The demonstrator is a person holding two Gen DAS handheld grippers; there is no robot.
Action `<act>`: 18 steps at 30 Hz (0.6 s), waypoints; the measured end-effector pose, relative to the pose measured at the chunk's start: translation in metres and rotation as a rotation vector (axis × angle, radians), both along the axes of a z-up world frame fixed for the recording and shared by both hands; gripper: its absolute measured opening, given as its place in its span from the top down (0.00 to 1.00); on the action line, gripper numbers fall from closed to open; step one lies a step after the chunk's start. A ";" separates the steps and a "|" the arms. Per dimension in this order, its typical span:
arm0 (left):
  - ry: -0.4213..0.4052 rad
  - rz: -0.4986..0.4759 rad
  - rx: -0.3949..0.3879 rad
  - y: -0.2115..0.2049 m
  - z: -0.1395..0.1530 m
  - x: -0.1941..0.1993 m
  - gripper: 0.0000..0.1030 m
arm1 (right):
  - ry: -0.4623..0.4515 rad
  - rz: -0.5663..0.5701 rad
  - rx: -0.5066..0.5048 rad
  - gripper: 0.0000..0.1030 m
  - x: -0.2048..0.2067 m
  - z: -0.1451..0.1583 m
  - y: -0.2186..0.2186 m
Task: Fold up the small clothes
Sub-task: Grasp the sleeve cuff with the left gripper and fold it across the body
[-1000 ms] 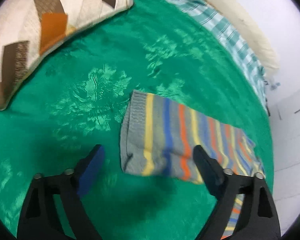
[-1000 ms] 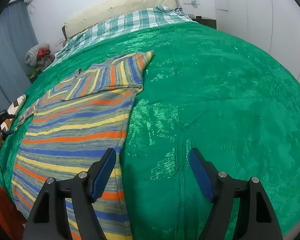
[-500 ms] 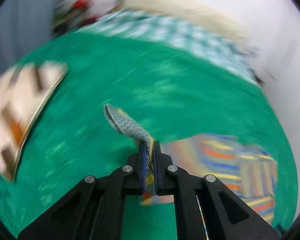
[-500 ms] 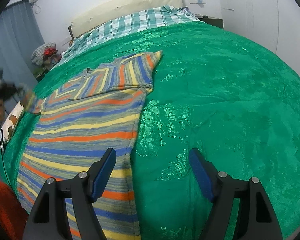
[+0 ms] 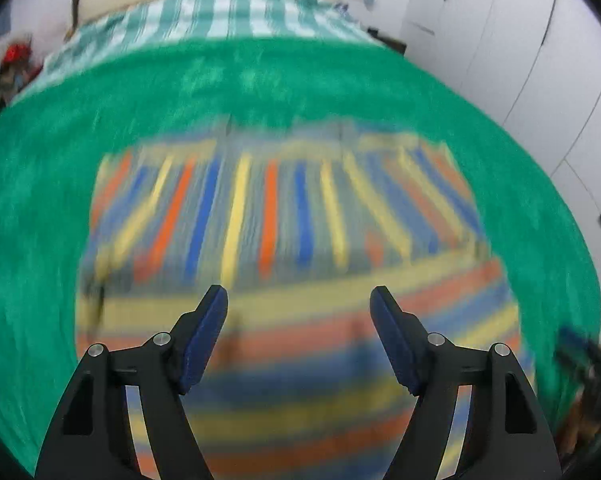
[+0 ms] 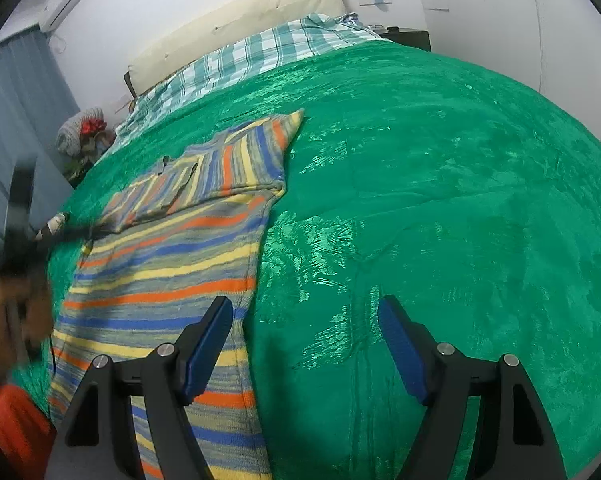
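- Striped knit sweater (image 6: 168,276): grey with orange, blue and yellow bands.
- Lies flat on the green bed cover (image 6: 440,200).
- Both sleeves (image 6: 236,168) are folded across its upper part, stripes running crosswise to the body's.

The left tongs (image 5: 298,300) were opening with nothing between them, hanging over a blurred striped sweater (image 5: 276,216) that lay on the green blanket (image 5: 260,80) ahead of them.

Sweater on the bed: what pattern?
Sweater: orange, blue and yellow stripes on grey knit. Sharpest in the right wrist view.
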State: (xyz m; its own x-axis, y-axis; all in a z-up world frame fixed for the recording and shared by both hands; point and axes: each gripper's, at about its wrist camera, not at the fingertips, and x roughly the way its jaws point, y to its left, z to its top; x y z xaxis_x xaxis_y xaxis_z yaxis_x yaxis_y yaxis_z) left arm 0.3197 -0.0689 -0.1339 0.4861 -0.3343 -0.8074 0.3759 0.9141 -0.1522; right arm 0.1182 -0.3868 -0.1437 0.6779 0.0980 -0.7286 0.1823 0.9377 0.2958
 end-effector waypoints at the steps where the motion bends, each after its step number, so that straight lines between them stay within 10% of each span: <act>1: 0.015 0.011 0.000 0.015 -0.006 -0.012 0.27 | 0.002 -0.002 0.010 0.27 0.000 -0.001 -0.001; 11: -0.057 0.308 -0.078 0.136 0.027 0.039 0.23 | 0.028 0.016 -0.009 0.27 0.005 -0.005 0.009; 14: 0.017 0.297 0.020 0.126 -0.002 0.079 0.22 | 0.033 0.021 -0.039 0.27 0.005 -0.005 0.013; 16: 0.138 0.305 0.160 0.118 -0.041 0.094 0.39 | 0.037 0.014 -0.040 0.27 0.005 -0.005 0.011; 18: 0.084 0.329 0.139 0.128 -0.039 0.082 0.38 | 0.036 0.002 -0.031 0.27 0.005 -0.006 0.007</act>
State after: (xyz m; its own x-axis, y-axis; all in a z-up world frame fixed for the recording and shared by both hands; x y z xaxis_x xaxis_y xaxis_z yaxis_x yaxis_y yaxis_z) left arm 0.4021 0.0593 -0.1730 0.4798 -0.0550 -0.8757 0.0493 0.9981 -0.0356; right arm 0.1231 -0.3794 -0.1494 0.6507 0.0766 -0.7554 0.1902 0.9467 0.2598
